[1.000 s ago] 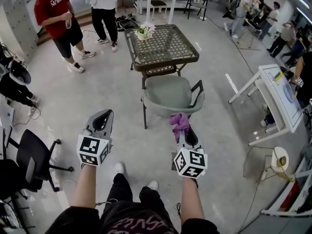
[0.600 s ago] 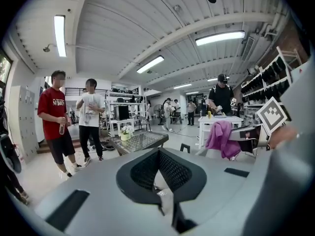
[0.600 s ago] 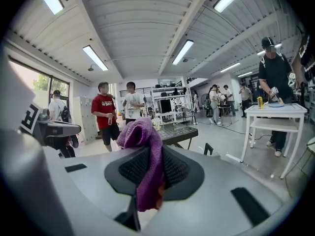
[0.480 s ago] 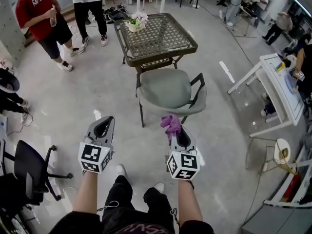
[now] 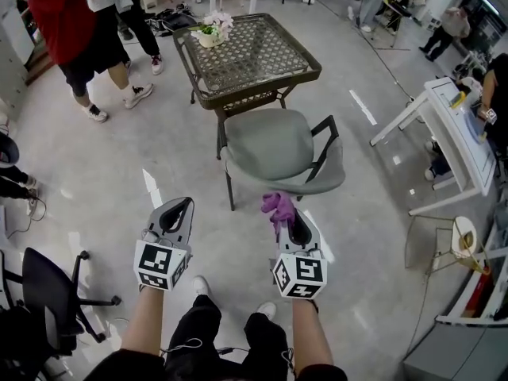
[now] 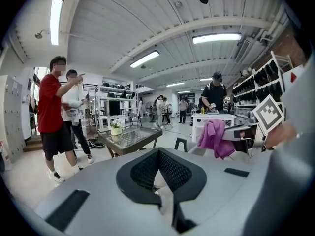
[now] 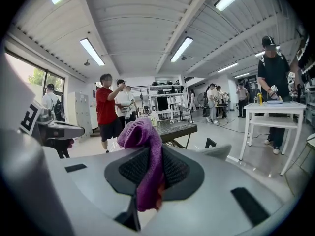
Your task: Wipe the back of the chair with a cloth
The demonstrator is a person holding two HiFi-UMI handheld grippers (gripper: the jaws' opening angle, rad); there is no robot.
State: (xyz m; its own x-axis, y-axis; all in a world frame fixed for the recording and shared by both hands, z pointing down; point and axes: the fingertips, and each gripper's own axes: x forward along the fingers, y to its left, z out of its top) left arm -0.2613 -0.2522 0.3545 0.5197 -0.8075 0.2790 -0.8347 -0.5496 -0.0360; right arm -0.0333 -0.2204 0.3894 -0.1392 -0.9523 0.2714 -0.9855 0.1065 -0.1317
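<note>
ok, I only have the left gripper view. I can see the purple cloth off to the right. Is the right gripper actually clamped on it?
Observer: Yes. The right gripper view shows the right gripper with its jaws shut on the purple cloth, which bunches up above them.
Operator: Where's the chair?
Observer: In the head view the green chair stands just ahead of that gripper, with its back towards the person. I see no contact with the cloth.
Operator: Anything near my left side?
Observer: A black office chair stands to the person's left, well apart from the left gripper.
</note>
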